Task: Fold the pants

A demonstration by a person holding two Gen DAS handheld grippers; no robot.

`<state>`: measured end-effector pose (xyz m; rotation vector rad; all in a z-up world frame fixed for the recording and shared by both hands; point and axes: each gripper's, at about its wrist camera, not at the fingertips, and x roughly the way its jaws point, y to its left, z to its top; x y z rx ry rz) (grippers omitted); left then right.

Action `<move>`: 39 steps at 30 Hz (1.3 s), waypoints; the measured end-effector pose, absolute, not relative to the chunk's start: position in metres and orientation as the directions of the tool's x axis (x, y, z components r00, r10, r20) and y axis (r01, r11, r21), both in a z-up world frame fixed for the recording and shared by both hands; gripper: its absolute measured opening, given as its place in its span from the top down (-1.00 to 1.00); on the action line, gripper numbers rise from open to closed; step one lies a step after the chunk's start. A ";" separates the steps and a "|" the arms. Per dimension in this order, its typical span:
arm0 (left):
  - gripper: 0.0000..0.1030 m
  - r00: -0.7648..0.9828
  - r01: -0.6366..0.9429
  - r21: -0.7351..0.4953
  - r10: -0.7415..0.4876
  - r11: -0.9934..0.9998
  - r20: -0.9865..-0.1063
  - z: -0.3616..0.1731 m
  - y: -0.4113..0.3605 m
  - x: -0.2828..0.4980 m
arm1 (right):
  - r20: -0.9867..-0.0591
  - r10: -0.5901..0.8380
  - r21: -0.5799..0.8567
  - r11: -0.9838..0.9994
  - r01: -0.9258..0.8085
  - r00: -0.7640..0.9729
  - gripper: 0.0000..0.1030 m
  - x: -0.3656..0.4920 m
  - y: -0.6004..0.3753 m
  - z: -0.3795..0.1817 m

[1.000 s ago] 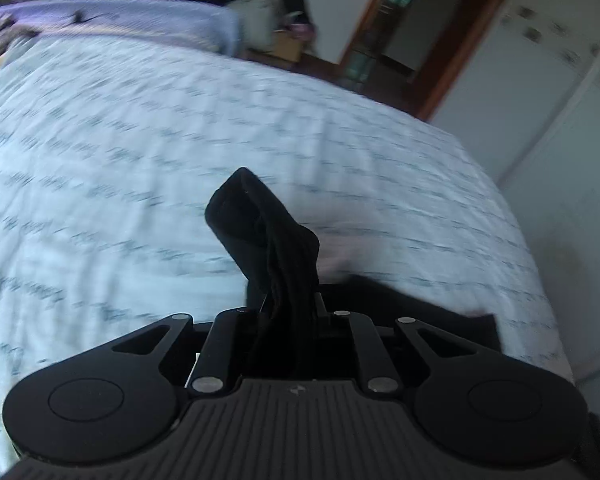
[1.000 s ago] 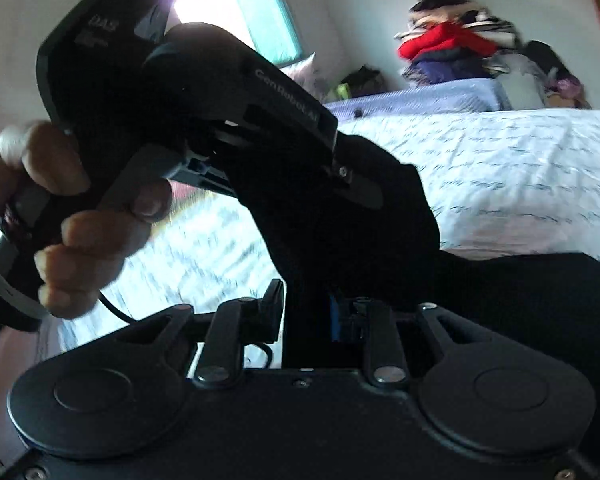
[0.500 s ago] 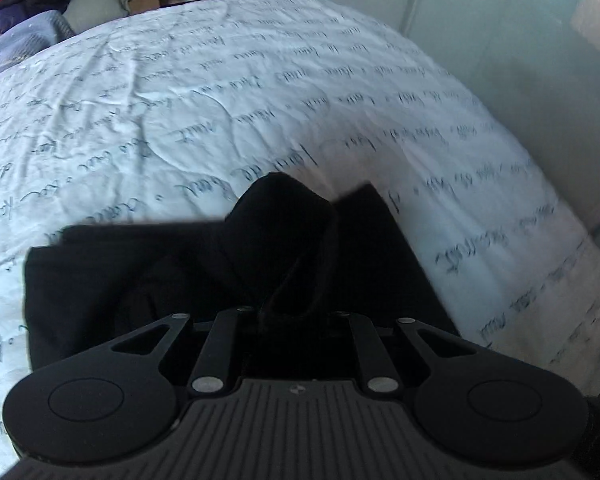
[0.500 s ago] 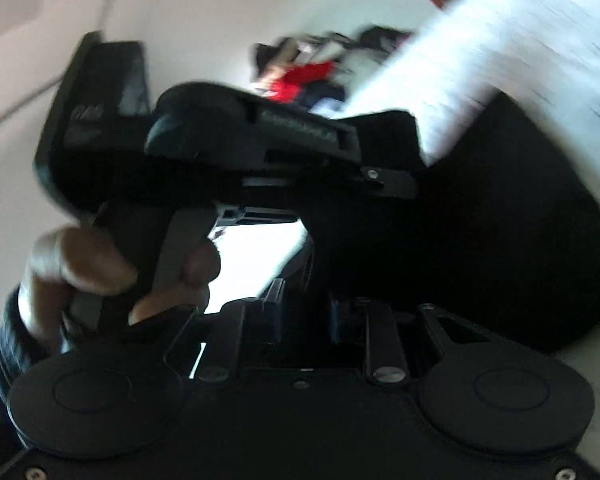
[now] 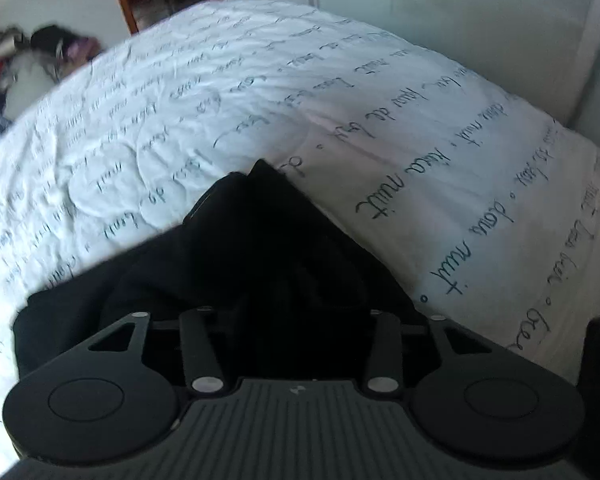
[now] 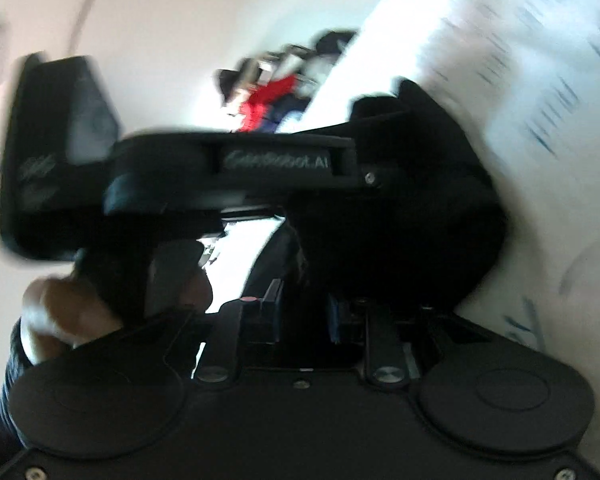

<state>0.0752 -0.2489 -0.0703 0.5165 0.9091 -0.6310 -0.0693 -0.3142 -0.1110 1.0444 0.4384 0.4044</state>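
Pants (image 5: 260,248), black soft fabric, bunched on script-print sheet (image 5: 420,184), left tool (image 5: 288,312) opening, right tool (image 6: 304,312) clamping cloth.

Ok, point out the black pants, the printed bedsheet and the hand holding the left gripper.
black pants (image 5: 284,248), left wrist view, on the bunched fold.
printed bedsheet (image 5: 440,168), left wrist view, on bare lettered fabric.
hand (image 6: 64,312), right wrist view, on the fingers around the handle.
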 end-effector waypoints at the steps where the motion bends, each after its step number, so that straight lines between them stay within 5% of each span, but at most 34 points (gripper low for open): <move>1: -0.09 0.450 0.698 0.120 -0.303 0.706 -0.840 -0.064 -0.245 0.074 | -0.152 0.514 0.888 0.446 -0.111 0.844 0.49 -0.070 -0.313 -0.107; 3: -0.28 0.435 0.700 0.019 -0.405 0.714 -0.804 -0.043 -0.226 0.074 | -0.148 0.510 0.885 0.451 -0.117 0.847 0.02 -0.076 -0.314 -0.100; 6: -0.78 0.487 0.644 -0.142 -0.546 0.752 -0.682 -0.009 -0.168 0.069 | -0.107 0.492 0.897 0.423 -0.129 0.864 -0.37 -0.097 -0.329 -0.090; 8: -0.95 0.559 0.600 -0.231 -0.608 0.766 -0.564 0.005 -0.117 0.059 | -0.093 0.453 0.883 0.449 -0.137 0.887 -0.40 -0.114 -0.340 -0.079; 10: -0.99 0.646 0.533 -0.288 -0.602 0.796 -0.469 0.008 -0.073 0.056 | -0.078 0.403 0.888 0.444 -0.120 0.912 -0.64 -0.119 -0.353 -0.072; 17: -0.92 0.580 0.408 -0.372 -0.552 0.834 -0.600 -0.059 -0.063 0.084 | 0.142 0.495 0.956 0.155 -0.248 0.857 -0.81 -0.014 -0.354 -0.052; 20: -0.92 0.554 0.430 -0.307 -0.517 0.849 -0.652 -0.105 -0.076 0.075 | 0.062 0.575 0.978 0.129 -0.166 0.815 -0.80 0.042 -0.333 -0.068; 22: -0.92 0.607 0.518 -0.158 -0.491 0.841 -0.625 -0.112 -0.083 0.050 | -0.068 0.564 0.976 0.209 -0.062 0.823 -0.09 0.056 -0.331 -0.090; 23: -0.91 0.615 0.546 -0.110 -0.487 0.830 -0.621 -0.108 -0.084 0.037 | -0.121 0.545 0.971 0.238 -0.015 0.830 0.68 0.055 -0.337 -0.098; 24: -0.92 0.607 0.576 -0.101 -0.507 0.811 -0.611 -0.104 -0.082 0.026 | -0.159 0.522 0.968 0.250 0.028 0.838 0.95 0.044 -0.347 -0.106; 25: -0.92 0.587 0.607 -0.124 -0.548 0.785 -0.596 -0.097 -0.074 0.019 | -0.171 0.496 0.968 0.244 0.052 0.851 0.95 0.038 -0.354 -0.110; 26: -0.92 0.577 0.618 -0.160 -0.582 0.770 -0.572 -0.091 -0.062 0.016 | -0.173 0.476 0.971 0.227 0.070 0.862 0.88 0.031 -0.362 -0.110; 28: -0.92 0.595 0.585 -0.242 -0.612 0.774 -0.521 -0.078 -0.036 0.017 | -0.199 0.457 0.970 0.219 0.107 0.867 0.20 0.020 -0.369 -0.097; 29: -0.92 0.611 0.558 -0.274 -0.611 0.783 -0.503 -0.071 -0.027 0.021 | -0.170 0.462 0.972 0.222 0.072 0.870 -0.55 0.018 -0.367 -0.085; 30: -0.92 0.623 0.538 -0.295 -0.608 0.790 -0.492 -0.064 -0.018 0.027 | -0.147 0.465 0.968 0.250 0.029 0.873 -1.00 0.012 -0.362 -0.073; 35: -0.95 0.720 0.444 -0.322 -0.547 0.836 -0.427 -0.037 0.012 0.041 | -0.178 0.575 0.934 0.354 -0.046 0.799 -1.00 0.009 -0.354 -0.047; 39: -0.96 0.723 0.363 -0.342 -0.494 0.867 -0.483 -0.042 0.018 0.042 | -0.223 0.573 0.941 0.338 0.021 0.789 -0.94 0.004 -0.367 -0.063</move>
